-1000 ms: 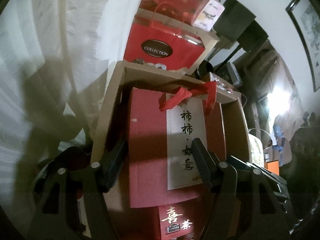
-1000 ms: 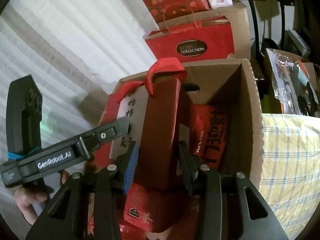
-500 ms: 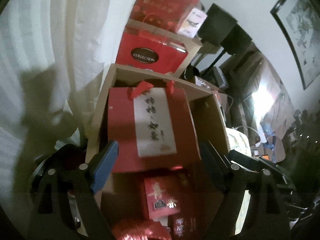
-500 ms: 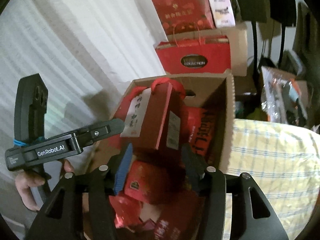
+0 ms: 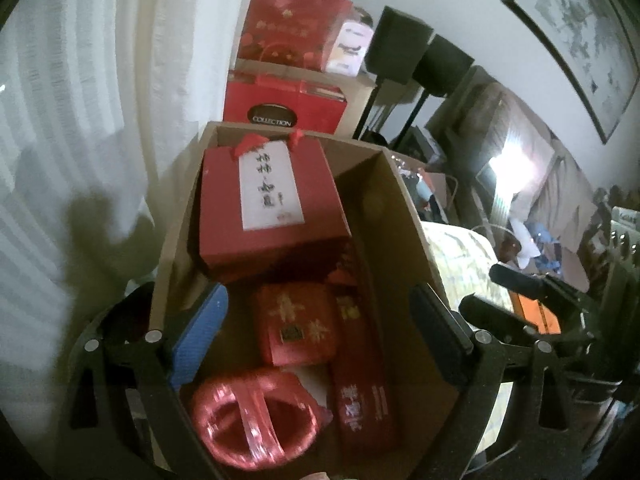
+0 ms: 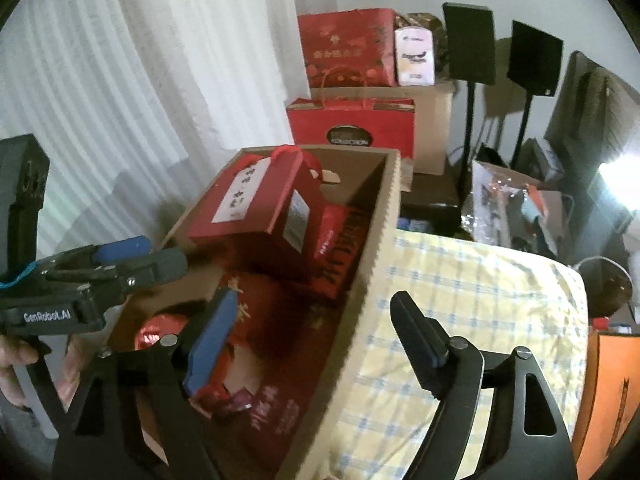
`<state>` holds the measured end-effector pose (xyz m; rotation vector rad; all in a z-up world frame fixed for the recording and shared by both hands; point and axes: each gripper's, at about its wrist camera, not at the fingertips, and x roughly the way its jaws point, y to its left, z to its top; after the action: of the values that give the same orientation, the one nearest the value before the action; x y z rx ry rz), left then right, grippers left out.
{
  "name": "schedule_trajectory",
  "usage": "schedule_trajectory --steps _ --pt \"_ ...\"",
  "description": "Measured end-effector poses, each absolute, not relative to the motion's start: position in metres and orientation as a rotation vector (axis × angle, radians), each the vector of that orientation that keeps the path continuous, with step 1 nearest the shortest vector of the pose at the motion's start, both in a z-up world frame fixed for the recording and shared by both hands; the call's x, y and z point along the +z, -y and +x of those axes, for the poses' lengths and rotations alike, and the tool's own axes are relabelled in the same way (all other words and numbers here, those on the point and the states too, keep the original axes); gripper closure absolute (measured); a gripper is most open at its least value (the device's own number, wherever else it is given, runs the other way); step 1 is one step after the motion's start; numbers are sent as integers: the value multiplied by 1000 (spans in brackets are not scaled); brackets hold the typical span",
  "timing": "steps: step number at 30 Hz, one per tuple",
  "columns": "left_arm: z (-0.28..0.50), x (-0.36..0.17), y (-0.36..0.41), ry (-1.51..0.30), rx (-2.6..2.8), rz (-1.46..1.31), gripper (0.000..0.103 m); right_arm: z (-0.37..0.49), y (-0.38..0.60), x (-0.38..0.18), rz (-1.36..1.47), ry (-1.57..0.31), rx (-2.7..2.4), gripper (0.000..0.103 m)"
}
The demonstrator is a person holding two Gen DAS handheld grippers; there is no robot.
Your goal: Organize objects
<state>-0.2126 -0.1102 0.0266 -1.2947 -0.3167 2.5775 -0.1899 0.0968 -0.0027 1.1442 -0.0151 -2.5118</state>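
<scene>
Left wrist view: the left tongs stand wide apart and hold nothing, one blue ribbed pad at the left and a dark pad at the right, both poised over an open corrugated cardboard box. Inside, at the far end, a red rectangular gift box lies tilted, its matte card face bearing a white label with black brush characters and red ribbon handles at its top edge. Nearer sits a smaller square red box with gold characters. Beside that runs a long narrow red carton, and at the near end a glossy red foil ring-shaped pack.

Right wrist view: the right tongs also gape, gripping nothing; the blue pad hangs inside the cardboard box and the dark one outside, over a yellow and blue checked cloth. The red gift box leans against the far left wall of the box, above other red packs. The left tongs enter from the left, black plastic with a printed name. Behind stands a red paper bag with an oval badge, against pleated white curtains.
</scene>
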Motion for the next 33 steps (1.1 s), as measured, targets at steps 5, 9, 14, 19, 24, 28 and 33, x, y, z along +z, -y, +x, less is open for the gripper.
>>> schedule_trajectory --steps 5,9,14,19,24,28,33 --pt "-190 25 100 293 2615 -1260 4 -166 -115 0 1114 62 -2573 19" --pt "-177 22 98 311 2627 -1244 1 -149 -125 3 1087 44 -2626 17" --pt "-159 25 89 291 2658 -1221 1 -127 -136 8 1032 53 -2705 1" --pt "-136 29 77 254 2693 -1187 0 -101 -144 11 967 14 -2783 1" --pt "-114 31 65 234 2745 -1138 0 -81 -153 11 954 -16 -2822 1" --pt "-102 29 54 220 2729 -1149 0 -68 -163 7 952 -3 -2834 1" --pt "-87 28 42 210 2712 -1141 0 -50 -175 5 935 5 -2865 1"
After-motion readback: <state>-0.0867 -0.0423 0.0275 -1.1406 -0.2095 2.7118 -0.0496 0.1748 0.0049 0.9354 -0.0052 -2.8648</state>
